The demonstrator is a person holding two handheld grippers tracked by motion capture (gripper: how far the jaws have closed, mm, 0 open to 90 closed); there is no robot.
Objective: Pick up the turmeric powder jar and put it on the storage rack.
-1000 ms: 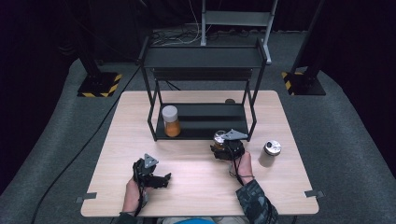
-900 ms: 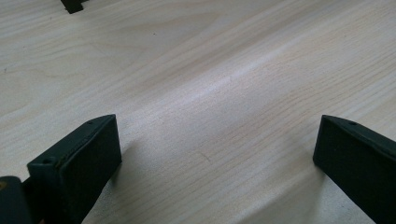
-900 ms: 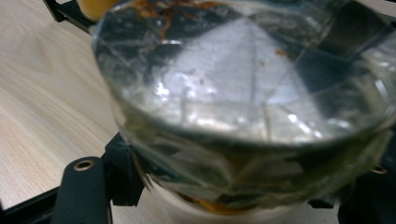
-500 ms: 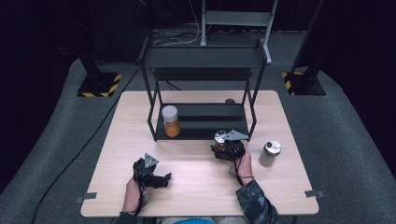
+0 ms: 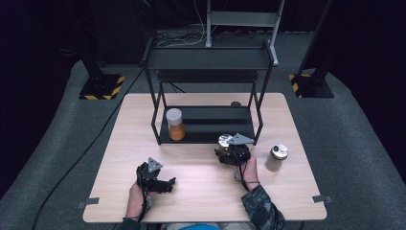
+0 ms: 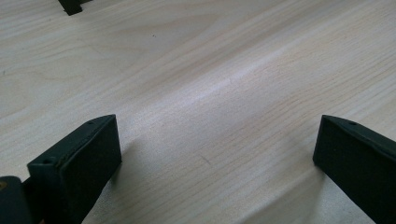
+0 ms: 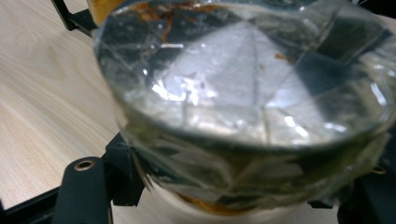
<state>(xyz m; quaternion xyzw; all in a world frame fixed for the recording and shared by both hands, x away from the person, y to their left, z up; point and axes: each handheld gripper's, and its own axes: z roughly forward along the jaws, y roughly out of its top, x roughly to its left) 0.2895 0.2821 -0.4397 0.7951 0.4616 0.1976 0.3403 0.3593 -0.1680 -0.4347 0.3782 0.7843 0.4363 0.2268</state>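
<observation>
- High view, read from left to right with the black two-tier rack (image 5: 209, 96) as the landmark; it stands at the far middle of the wooden table (image 5: 119, 158).
- Left of the rack and nearer the person, the left gripper (image 5: 165, 184) rests low over bare wood. In the left gripper view its jaws stand wide apart with nothing between them.
- On the rack's lower shelf, at its left end, stands one jar with a white lid and orange contents (image 5: 175, 124).
- Just in front of the rack's right front leg, the right gripper (image 5: 225, 149) clamps a second jar (image 5: 224, 141). In the right gripper view this jar's plastic-wrapped lid (image 7: 247, 84) sits close to the lens, with the jaws closed around the jar below it.
- Right of the rack, well apart from it, a third jar with a silver lid (image 5: 276, 157) stands alone on the table.
- Count: three jars, two grippers, one rack.
- Judged progress: the work looks like loading jars onto the rack. One jar is shelved, one is gripped but not yet placed, one is untouched.
</observation>
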